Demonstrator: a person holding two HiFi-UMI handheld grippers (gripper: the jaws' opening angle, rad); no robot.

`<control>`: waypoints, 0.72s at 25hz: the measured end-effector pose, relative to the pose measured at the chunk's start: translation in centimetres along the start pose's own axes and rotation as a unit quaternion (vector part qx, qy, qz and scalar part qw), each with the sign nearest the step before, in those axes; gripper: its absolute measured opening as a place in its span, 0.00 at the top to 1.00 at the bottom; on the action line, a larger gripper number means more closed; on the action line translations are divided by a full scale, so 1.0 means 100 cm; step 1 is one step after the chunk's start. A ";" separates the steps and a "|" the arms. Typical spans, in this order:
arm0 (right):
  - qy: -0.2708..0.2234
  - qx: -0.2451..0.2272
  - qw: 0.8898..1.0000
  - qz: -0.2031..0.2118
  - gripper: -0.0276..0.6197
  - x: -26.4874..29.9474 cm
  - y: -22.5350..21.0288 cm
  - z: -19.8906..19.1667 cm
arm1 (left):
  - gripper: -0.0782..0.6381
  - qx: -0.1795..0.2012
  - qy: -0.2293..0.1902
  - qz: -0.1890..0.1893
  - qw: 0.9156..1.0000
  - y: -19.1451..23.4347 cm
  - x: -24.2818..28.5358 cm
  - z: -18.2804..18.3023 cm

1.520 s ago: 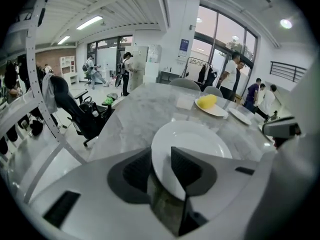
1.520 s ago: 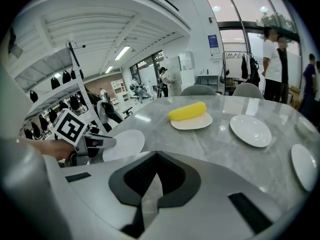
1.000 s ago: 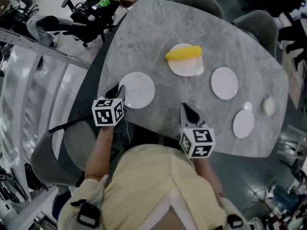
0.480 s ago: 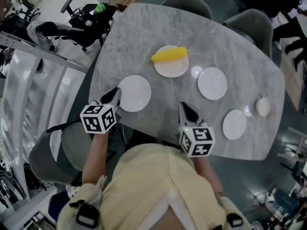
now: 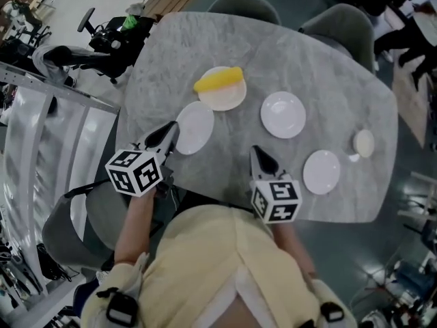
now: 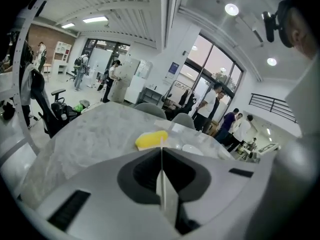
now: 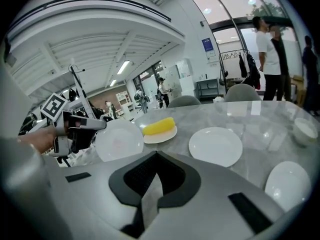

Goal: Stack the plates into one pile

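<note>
left claw [image 5: 166,133] has risen from the counter [image 5: 328,67] edge, jaws closing on the rim of the near plate [image 5: 196,127], now lifted and tilted. right claw [image 5: 258,157] pinched tight, empty. first plate is picked; beyond it wait the yellow-food plate [image 5: 225,100] and two bare plates [image 5: 283,114].

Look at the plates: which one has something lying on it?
The cream plate farthest from the person: a yellow object lies on it, while the other plates are plain white and bare.
</note>
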State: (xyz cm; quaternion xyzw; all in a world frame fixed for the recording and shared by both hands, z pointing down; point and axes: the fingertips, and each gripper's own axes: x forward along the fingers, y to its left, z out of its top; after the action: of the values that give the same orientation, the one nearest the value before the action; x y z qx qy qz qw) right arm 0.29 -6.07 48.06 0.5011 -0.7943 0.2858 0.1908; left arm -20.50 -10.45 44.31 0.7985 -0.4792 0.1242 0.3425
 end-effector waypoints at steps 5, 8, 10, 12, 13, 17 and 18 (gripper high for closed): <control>-0.010 0.017 0.999 -0.025 0.95 -0.015 -0.022 -0.001 | 0.87 0.005 -0.005 -0.053 0.999 -0.044 0.030 0.011; -0.015 0.028 0.998 -0.047 0.95 -0.025 -0.039 -0.001 | 0.88 0.019 -0.002 -0.098 0.995 -0.079 0.058 0.020; -0.018 0.035 0.997 -0.062 0.95 -0.032 -0.051 -0.002 | 0.87 0.029 0.001 -0.126 0.992 -0.103 0.075 0.024; -0.022 0.043 0.996 -0.079 0.95 -0.040 -0.063 -0.004 | 0.87 0.035 0.003 -0.148 0.988 -0.124 0.091 0.025; -0.024 0.047 0.995 -0.088 0.95 -0.044 -0.069 -0.005 | 0.88 0.033 0.003 -0.155 0.987 -0.132 0.099 0.026; -0.027 0.063 0.991 -0.114 0.95 -0.059 -0.090 -0.014 | 0.87 0.010 0.000 -0.170 0.985 -0.156 0.129 0.023; -0.028 0.067 0.990 -0.119 0.95 -0.062 -0.094 -0.016 | 0.88 0.007 0.001 -0.172 0.985 -0.161 0.135 0.021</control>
State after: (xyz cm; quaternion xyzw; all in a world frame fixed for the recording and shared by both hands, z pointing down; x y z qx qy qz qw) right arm 11.48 -3.88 48.10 0.6115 -0.7130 0.2997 0.1670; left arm -0.19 -16.09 43.00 0.8715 -0.3331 0.0676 0.3534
